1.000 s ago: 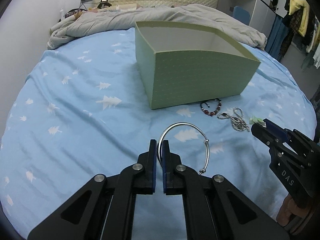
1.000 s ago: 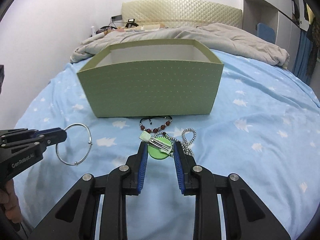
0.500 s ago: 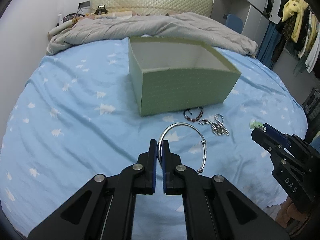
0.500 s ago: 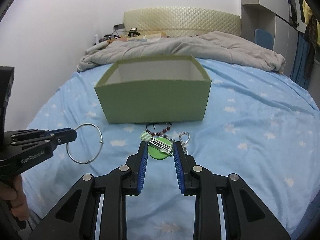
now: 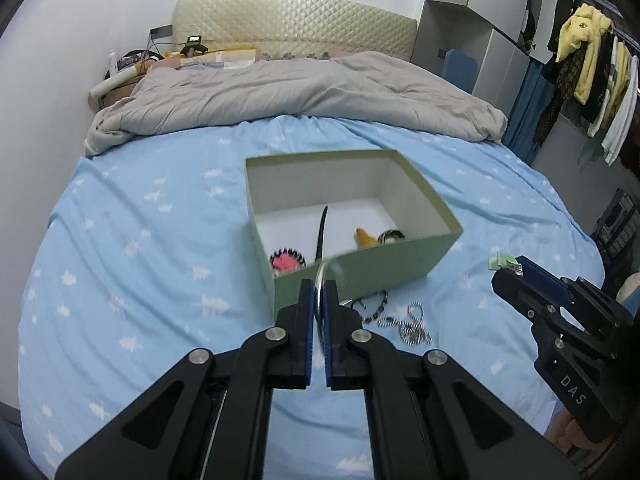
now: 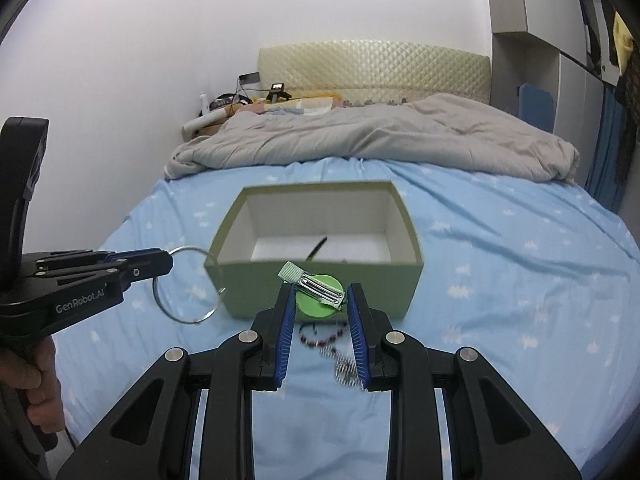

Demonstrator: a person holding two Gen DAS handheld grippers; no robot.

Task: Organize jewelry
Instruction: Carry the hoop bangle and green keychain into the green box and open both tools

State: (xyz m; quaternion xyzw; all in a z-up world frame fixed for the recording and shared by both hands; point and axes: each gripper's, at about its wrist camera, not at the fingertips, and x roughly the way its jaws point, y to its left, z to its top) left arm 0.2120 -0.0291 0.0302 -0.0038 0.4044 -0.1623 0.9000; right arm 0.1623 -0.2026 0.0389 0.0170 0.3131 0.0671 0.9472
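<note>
A green open box (image 5: 360, 276) (image 6: 320, 288) sits on the blue bed sheet and holds several small items. My left gripper (image 5: 319, 296) (image 6: 164, 264) is shut on a silver bangle (image 6: 188, 286), held in the air in front of the box's near-left corner. My right gripper (image 6: 320, 296) (image 5: 516, 272) is shut on a green hair clip (image 6: 318, 294), raised in front of the box's near wall. A beaded bracelet (image 6: 322, 330) (image 5: 376, 308) and a silver chain (image 6: 344, 364) (image 5: 414, 326) lie on the sheet before the box.
A grey duvet (image 5: 288, 92) is bunched at the head of the bed under a padded headboard (image 5: 296, 26). A white wall runs along the left. Clothes hang on a rack (image 5: 588, 68) at the right.
Both grippers have risen with their items, so the inside of the box now shows. The bangle has turned edge-on in the left wrist view.
</note>
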